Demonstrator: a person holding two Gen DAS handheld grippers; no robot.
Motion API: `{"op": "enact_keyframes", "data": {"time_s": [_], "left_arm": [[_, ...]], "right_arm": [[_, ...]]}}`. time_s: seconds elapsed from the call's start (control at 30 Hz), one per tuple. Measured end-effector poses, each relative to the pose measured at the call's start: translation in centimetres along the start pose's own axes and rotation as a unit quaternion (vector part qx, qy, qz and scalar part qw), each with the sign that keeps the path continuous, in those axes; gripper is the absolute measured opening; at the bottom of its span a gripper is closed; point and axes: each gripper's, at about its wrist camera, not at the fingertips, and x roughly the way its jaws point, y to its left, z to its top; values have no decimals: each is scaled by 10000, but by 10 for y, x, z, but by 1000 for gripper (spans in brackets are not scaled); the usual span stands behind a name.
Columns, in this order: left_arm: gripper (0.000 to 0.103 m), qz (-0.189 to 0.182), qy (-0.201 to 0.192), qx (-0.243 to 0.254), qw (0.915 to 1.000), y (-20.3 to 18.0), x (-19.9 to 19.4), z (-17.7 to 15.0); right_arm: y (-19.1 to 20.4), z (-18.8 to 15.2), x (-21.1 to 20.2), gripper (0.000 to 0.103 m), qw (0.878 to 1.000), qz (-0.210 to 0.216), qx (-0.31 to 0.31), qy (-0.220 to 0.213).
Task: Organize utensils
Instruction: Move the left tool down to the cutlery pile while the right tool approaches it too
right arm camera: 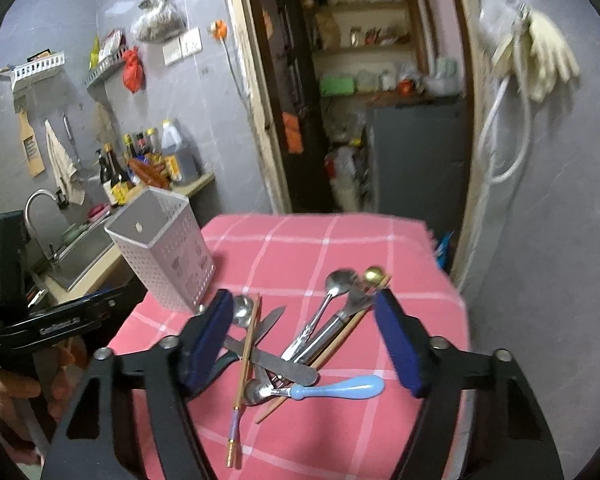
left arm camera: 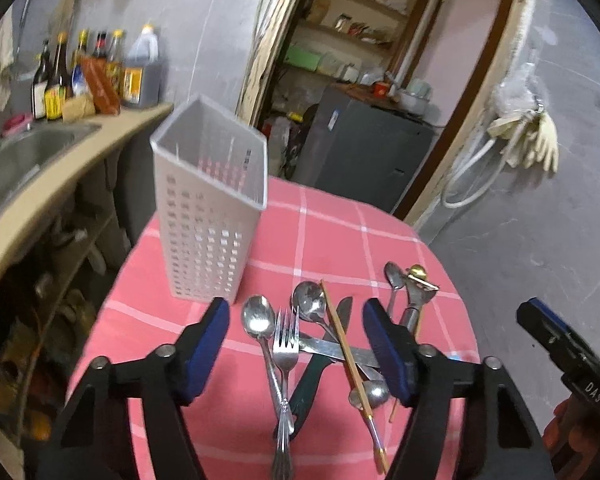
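Note:
A white perforated utensil holder (left arm camera: 210,216) stands upright and empty at the far left of the pink checked table (left arm camera: 320,232); it also shows in the right wrist view (right arm camera: 168,256). A loose pile of utensils lies in front: a fork (left arm camera: 285,354), spoons (left arm camera: 258,318), a knife (left arm camera: 332,350), a chopstick (left arm camera: 348,354) and a blue-handled spoon (right arm camera: 332,388). My left gripper (left arm camera: 296,348) is open and empty, hovering over the fork and spoons. My right gripper (right arm camera: 304,342) is open and empty above the pile.
A counter with a steel sink (left arm camera: 24,156) and several sauce bottles (left arm camera: 96,76) runs along the left. A doorway with shelves and a dark cabinet (left arm camera: 364,148) lies behind the table. Gloves (left arm camera: 532,140) hang on the right wall.

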Motion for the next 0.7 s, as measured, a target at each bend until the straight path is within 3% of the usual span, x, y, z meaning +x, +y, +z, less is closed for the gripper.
{"op": "enact_keyframes", "data": {"time_s": [0.27,0.7], "left_arm": [[40,283,450,-540,9971,17,60,-10],[33,507,710,-1375,9867,38,112,-17]], "right_arm": [[-17,-14,80,36,9961,276,100,827],[-46,-26,153,35,9860,98,694,1513]]}}
